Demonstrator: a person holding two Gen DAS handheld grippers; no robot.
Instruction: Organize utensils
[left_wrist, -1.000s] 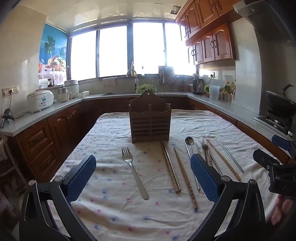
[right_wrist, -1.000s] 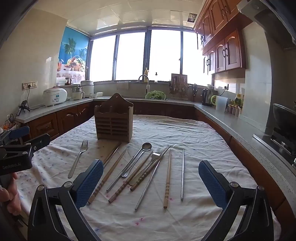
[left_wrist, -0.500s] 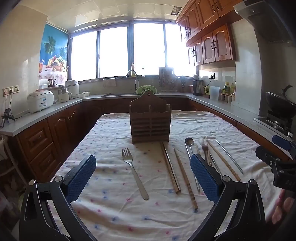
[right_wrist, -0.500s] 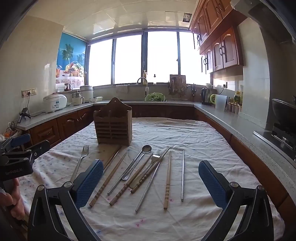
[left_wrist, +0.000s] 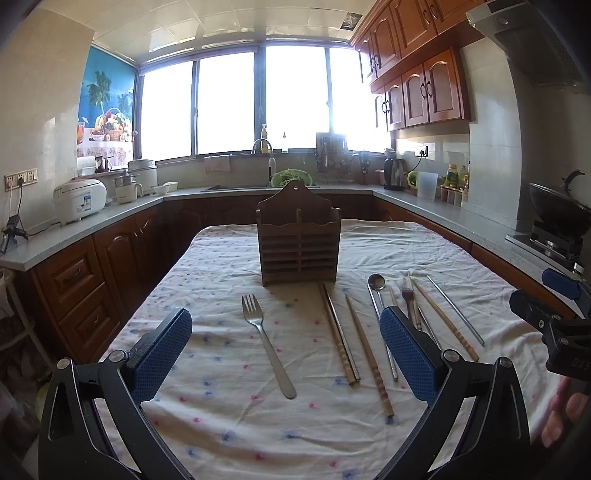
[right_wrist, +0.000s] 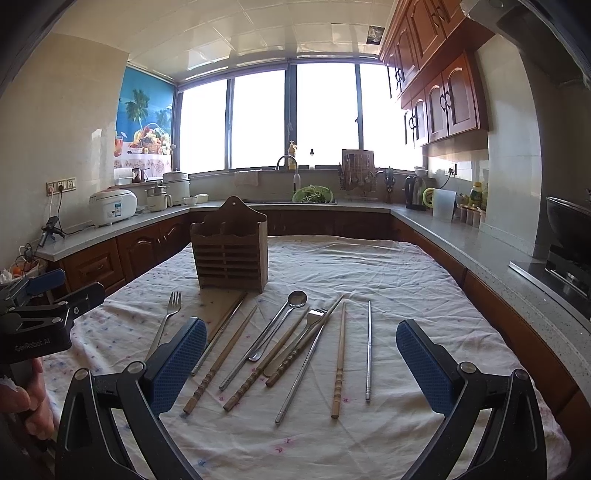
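A brown wooden utensil holder (left_wrist: 298, 245) (right_wrist: 231, 252) stands upright mid-table, with nothing showing in it. In front of it lie a lone steel fork (left_wrist: 266, 341) (right_wrist: 165, 321), a long spoon (right_wrist: 275, 330) (left_wrist: 382, 321), a second fork (right_wrist: 308, 328), several bamboo chopsticks (right_wrist: 338, 360) (left_wrist: 367, 347) and steel chopsticks (right_wrist: 368, 349). My left gripper (left_wrist: 286, 354) hovers open over the near table, with the lone fork between its blue pads. Open too, my right gripper (right_wrist: 301, 363) hangs above the spread of chopsticks and spoon. Neither holds anything.
The table wears a white dotted cloth (right_wrist: 369, 266). Grey counters with wooden cabinets ring it: a rice cooker (left_wrist: 79, 199) left, sink (left_wrist: 258, 186) at the back, a wok on a stove (left_wrist: 557, 218) right. A hand (right_wrist: 22, 402) holds the other gripper at the left edge.
The right gripper's view has tilted and risen a little, so the utensils sit lower and nearer. The left view is nearly unchanged. Both grippers stay open.
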